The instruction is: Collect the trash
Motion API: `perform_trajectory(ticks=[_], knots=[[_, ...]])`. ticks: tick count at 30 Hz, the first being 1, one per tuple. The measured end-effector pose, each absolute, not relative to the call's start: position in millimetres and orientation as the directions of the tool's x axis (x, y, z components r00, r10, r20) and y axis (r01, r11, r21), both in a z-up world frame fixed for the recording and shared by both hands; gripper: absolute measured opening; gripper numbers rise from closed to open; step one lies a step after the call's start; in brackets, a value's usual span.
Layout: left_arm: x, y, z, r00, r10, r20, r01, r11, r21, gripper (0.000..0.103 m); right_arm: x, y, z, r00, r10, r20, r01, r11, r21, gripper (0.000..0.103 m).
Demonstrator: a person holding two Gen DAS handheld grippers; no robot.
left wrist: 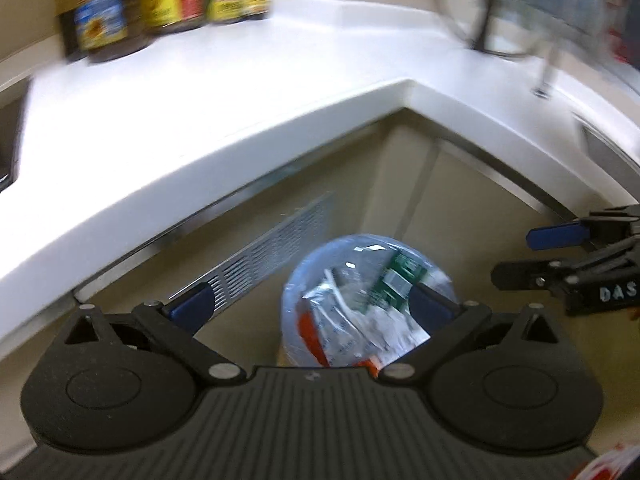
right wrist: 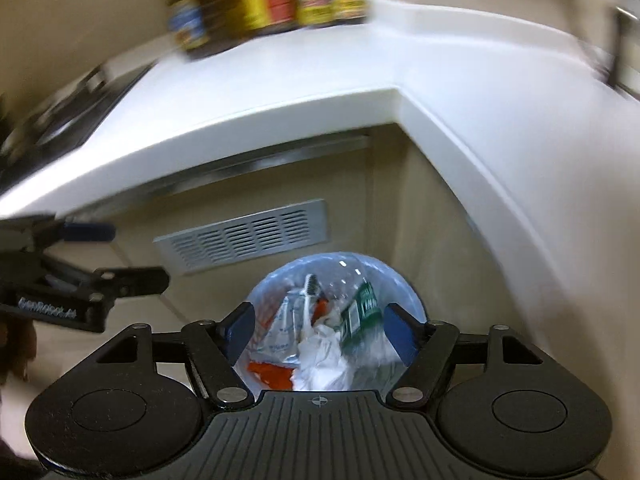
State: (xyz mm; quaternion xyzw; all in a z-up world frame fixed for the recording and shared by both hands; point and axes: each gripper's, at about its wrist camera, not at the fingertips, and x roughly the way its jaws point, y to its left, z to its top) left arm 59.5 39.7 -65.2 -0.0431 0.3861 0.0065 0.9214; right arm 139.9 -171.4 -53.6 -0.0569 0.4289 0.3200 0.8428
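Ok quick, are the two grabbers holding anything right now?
Left gripper: open, holding nothing, above the trash bin.
Right gripper: open, holding nothing, above the same bin.

glossy white counter (left wrist: 224, 92), slotted metal vent (right wrist: 244, 236), crinkled clear plastic bin liner (right wrist: 396, 280), glass jars (left wrist: 100, 12)

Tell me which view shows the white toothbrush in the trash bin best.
The right wrist view: the toothbrush stands out among the wrappers in the bin, bristle head visible. In the left wrist view it is only a blurred white streak.
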Motion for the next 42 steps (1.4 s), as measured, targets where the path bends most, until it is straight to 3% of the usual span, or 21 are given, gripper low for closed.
perform_trajectory(ticks=[8,17,33,42], knots=[[3,63,-43,0.734,-0.085,-0.674,0.038,0.996,-0.084,0.102,32,-173,-29,0.582,0.322,-0.747,-0.225,0.946,0.232,0.081],[-24,52,-25,0.723,-0.109,-0.682,0.026,0.991,-0.132,0.103,-21,-166,-3,0.656,0.260,-0.709,-0.185,0.965,0.183,0.084],[-37,24,6,0.752,-0.026,-0.659,-0.031,0.997,-0.075,0.103,-34,-187,18,0.698,0.266,-0.665,-0.199,0.964,0.177,0.085],[-37,17,11,0.760,-0.037,-0.649,-0.009,0.998,-0.067,0.103,-37,-192,25,0.708,0.250,-0.661,-0.180,0.968,0.174,0.085]])
